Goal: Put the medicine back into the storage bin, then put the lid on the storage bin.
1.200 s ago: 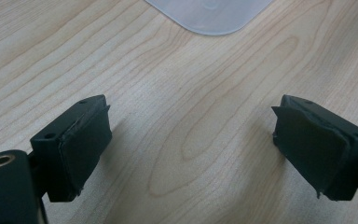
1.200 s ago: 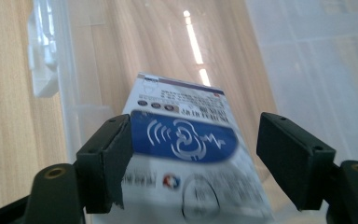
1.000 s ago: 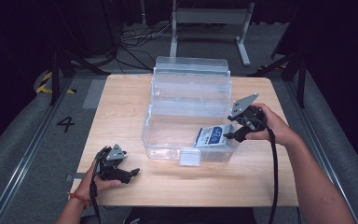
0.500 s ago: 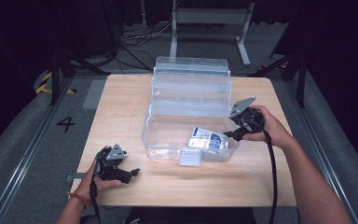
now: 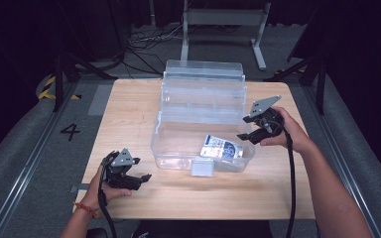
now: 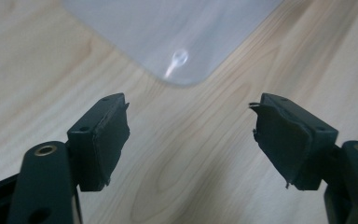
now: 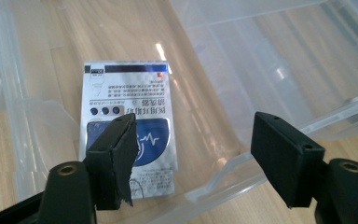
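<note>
While the flat printed sachet (image 5: 222, 148) lies face up on the floor of the clear plastic storage box (image 5: 164, 148), toward the box's right front corner, we hold the right gripper (image 5: 246, 135) just outside the box's right wall, near the right edge of the desk (image 5: 129, 106). In the right gripper view the sachet (image 7: 127, 135) lies beyond the jaws and apart from them; nothing sits between the pads. We judge the right gripper to be moderately open and empty.

Handling notes, as judgement: the sachet looks light, thin and flexible, with a glossy foil-like face that may slip under the pads. Lying flat, it offers little to pinch from above. We would take it by a short edge or a corner, tilting one pad under it, and avoid squeezing the printed middle hard. The box walls are thin and clear, so the rim is easy to misjudge and to knock.

The left gripper (image 5: 129, 175) hovers over the front left part of the desk, well apart from the box. Its jaws have just been closing partway, yet stand clearly apart with only bare wood and a rounded corner of the box (image 6: 182, 42) ahead. It holds nothing.
</note>
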